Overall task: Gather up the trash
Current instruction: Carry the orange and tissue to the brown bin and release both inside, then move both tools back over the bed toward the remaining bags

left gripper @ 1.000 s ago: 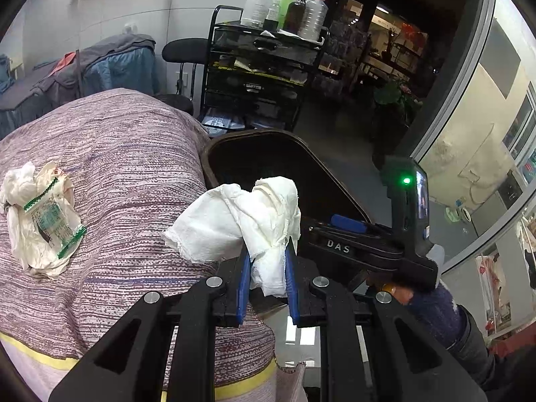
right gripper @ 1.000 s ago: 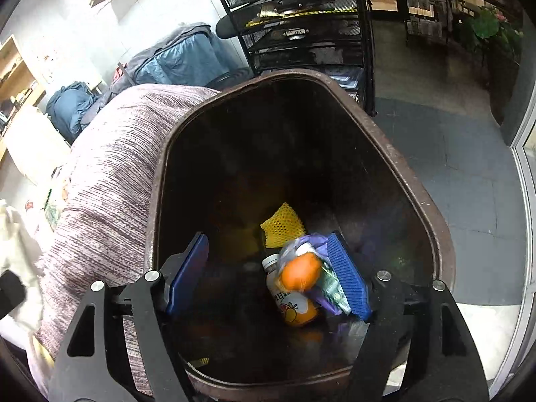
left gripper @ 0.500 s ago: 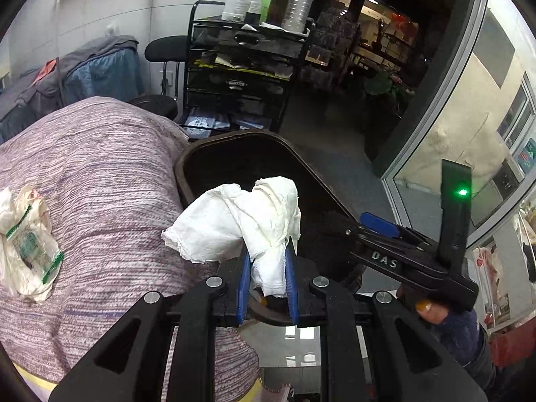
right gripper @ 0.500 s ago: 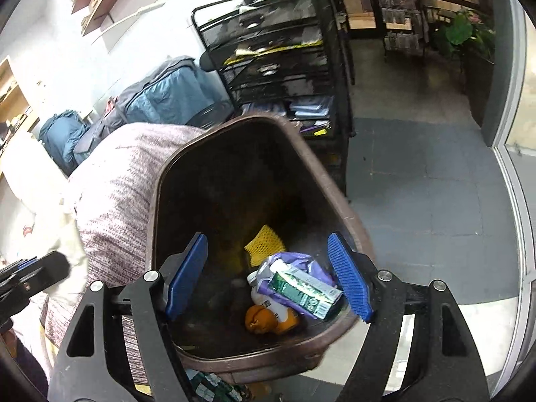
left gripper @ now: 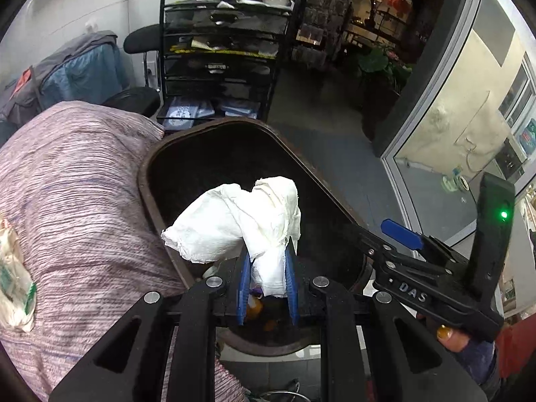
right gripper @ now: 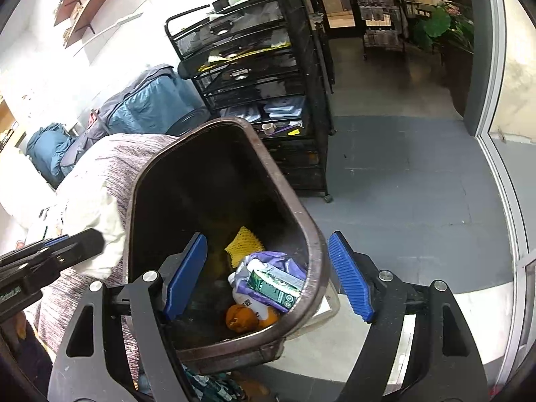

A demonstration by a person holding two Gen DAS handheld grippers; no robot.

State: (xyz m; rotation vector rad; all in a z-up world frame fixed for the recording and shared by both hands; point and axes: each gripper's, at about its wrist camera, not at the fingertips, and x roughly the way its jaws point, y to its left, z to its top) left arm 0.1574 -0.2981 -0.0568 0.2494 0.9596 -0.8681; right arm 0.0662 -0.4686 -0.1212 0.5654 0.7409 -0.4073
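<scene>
- My left gripper (left gripper: 267, 281) is clenched on a crumpled tissue (left gripper: 241, 224), held over the bin (left gripper: 150, 201).
- The tissue looks light, soft and limp. I judge it would tear if tugged, so the bunched lower end between my pads is the right hold.
- My right gripper (right gripper: 268, 276) is released, its jaws straddling the bin rim, gripping nothing.
- Writing: "DAS" on the right gripper's body. The green carton (right gripper: 273, 286) in the bin has print too small to read.
</scene>
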